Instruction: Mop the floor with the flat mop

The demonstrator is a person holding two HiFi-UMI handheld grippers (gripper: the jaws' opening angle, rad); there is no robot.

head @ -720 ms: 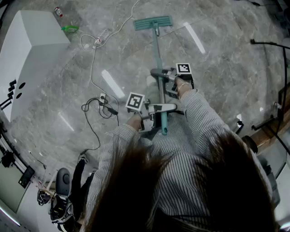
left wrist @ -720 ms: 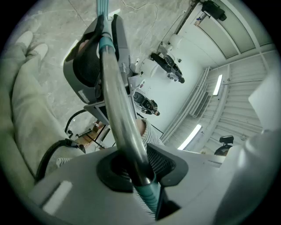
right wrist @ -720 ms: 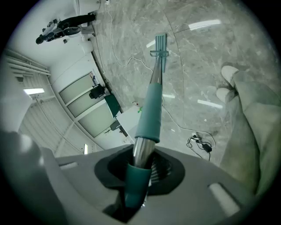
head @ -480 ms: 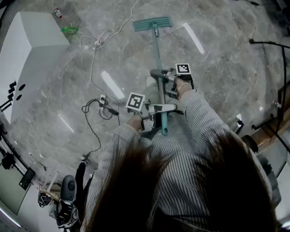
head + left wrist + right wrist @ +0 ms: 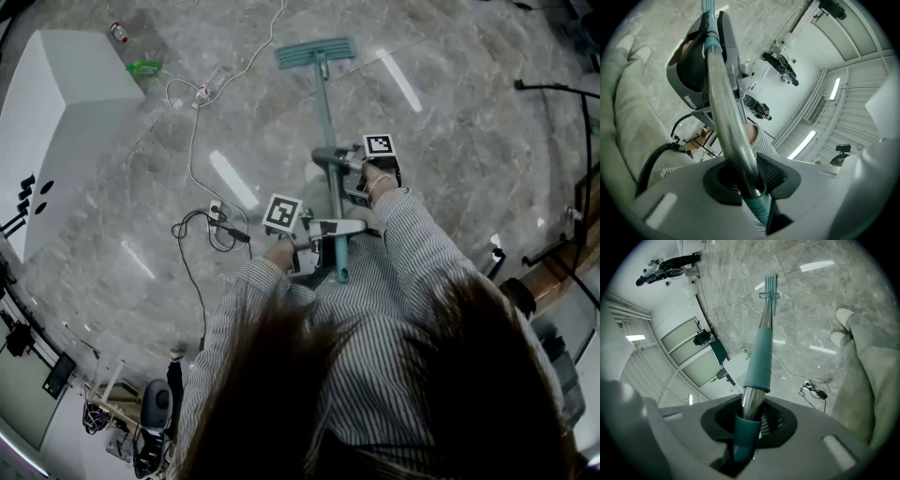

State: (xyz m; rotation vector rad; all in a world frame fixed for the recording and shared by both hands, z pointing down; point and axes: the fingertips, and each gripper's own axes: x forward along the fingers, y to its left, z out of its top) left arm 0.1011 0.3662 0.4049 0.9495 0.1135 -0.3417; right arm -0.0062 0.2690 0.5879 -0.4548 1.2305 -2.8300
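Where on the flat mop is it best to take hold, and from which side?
On the long, thin pole, not the flat head. Take one grip near its top end and one lower, each closing across it sideways, as the left tongs and right tongs do.

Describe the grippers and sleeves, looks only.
The left gripper and right gripper are grey moulded shells with dark ribbed pads; each carries a white cube with a black square marker. Striped shirt sleeves, light with dark pinstripes.
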